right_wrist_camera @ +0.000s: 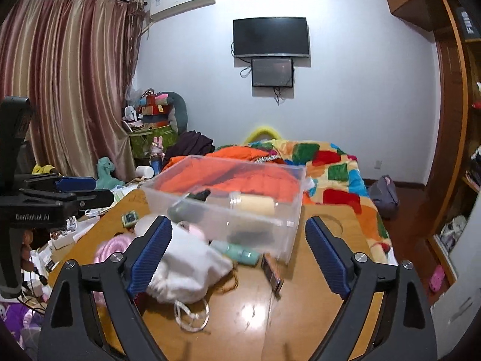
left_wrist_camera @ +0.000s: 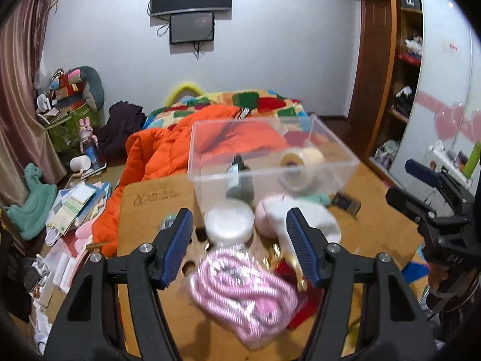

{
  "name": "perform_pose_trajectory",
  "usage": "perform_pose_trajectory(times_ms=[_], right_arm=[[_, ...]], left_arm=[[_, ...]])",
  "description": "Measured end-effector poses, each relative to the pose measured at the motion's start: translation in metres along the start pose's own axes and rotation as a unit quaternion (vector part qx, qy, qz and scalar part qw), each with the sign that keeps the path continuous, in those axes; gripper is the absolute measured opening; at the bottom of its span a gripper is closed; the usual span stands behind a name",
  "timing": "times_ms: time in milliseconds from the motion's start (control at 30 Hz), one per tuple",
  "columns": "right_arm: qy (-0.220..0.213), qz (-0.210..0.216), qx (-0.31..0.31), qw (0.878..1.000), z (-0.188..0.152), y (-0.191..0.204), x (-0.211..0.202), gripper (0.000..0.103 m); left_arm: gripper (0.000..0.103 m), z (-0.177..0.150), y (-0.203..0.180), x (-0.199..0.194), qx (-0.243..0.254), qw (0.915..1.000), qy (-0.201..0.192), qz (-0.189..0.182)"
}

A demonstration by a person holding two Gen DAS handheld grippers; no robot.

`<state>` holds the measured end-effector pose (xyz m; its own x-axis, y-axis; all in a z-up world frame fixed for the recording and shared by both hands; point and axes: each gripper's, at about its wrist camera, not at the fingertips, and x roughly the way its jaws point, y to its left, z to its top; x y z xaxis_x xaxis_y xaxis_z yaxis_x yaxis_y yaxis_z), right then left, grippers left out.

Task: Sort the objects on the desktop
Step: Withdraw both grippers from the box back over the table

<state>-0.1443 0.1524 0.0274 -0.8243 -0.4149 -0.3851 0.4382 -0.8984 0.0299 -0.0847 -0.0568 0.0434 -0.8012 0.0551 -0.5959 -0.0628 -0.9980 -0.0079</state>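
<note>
While both grippers hang over a wooden table (right_wrist_camera: 300, 297), neither holds anything. The left gripper (left_wrist_camera: 240, 243) has its blue-padded fingers (left_wrist_camera: 177, 240) spread wide apart, empty. Between them, close below, lies a pink cord (left_wrist_camera: 243, 294) coiled in a clear wrapper. Just past the fingertips stand a white-lidded jar (left_wrist_camera: 229, 222) and a pink round thing (left_wrist_camera: 266, 219), side by side, with a white pouch (left_wrist_camera: 321, 219) beside the right finger. Farther ahead sits a clear bin (left_wrist_camera: 270, 162), holding a dark bottle (left_wrist_camera: 239, 180) and a roll of tape (left_wrist_camera: 300, 165). A small dark box (left_wrist_camera: 345, 203) lies on the table to the right of the bin. The right gripper (right_wrist_camera: 240, 255) is also open wide and empty. Its left finger (right_wrist_camera: 150, 255) overlaps the white pouch (right_wrist_camera: 186, 267), whose drawstring loops toward the camera; whether they touch cannot be told. Ahead between the fingers lie a mint-green tube (right_wrist_camera: 237, 251) and the small dark box (right_wrist_camera: 272, 273), both just in front of the bin (right_wrist_camera: 228, 207). The pink cord (right_wrist_camera: 111, 248) shows beyond the left finger. Behind the table is a bed with an orange quilt (right_wrist_camera: 240, 174), and a television (right_wrist_camera: 270, 37) hangs on the wall.
</note>
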Motion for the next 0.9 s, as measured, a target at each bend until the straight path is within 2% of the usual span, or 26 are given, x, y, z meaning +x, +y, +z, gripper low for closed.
perform_pose_trajectory(times_ms=[167, 300, 400, 433, 500, 633, 800, 900], right_arm=[[-0.006, -0.016, -0.002, 1.000, -0.013, -0.001, -0.007, 0.089], [-0.006, -0.028, 0.000, 1.000, -0.021, -0.007, -0.010, 0.089], [-0.001, -0.033, 0.008, 0.999, -0.026, -0.015, -0.009, 0.089], [0.003, -0.037, 0.011, 0.999, -0.027, -0.019, -0.007, 0.089], [0.008, -0.041, 0.016, 0.999, -0.031, -0.023, -0.005, 0.089], [0.022, -0.038, 0.035, 0.998, -0.038, -0.033, 0.002, 0.089], [0.039, -0.037, 0.040, 0.998, -0.047, -0.039, 0.014, 0.089], [0.050, -0.045, 0.028, 0.997, -0.051, -0.040, 0.021, 0.089]], left_arm=[[0.064, -0.022, 0.000, -0.005, -0.013, 0.9999, 0.011, -0.001], [0.064, -0.038, -0.005, -0.006, 0.006, 0.9999, 0.016, -0.001], [0.064, -0.053, -0.001, -0.001, -0.010, 0.9985, 0.037, -0.040], [0.064, -0.056, -0.002, 0.000, -0.013, 0.9982, 0.040, -0.042], [0.064, -0.063, -0.003, 0.001, -0.015, 0.9983, 0.041, -0.038], [0.081, -0.075, -0.012, 0.001, 0.004, 0.9995, 0.029, -0.009], [0.087, -0.079, -0.014, 0.004, 0.007, 0.9995, 0.024, 0.018], [0.087, -0.078, -0.010, 0.007, -0.008, 0.9996, 0.027, 0.006]])
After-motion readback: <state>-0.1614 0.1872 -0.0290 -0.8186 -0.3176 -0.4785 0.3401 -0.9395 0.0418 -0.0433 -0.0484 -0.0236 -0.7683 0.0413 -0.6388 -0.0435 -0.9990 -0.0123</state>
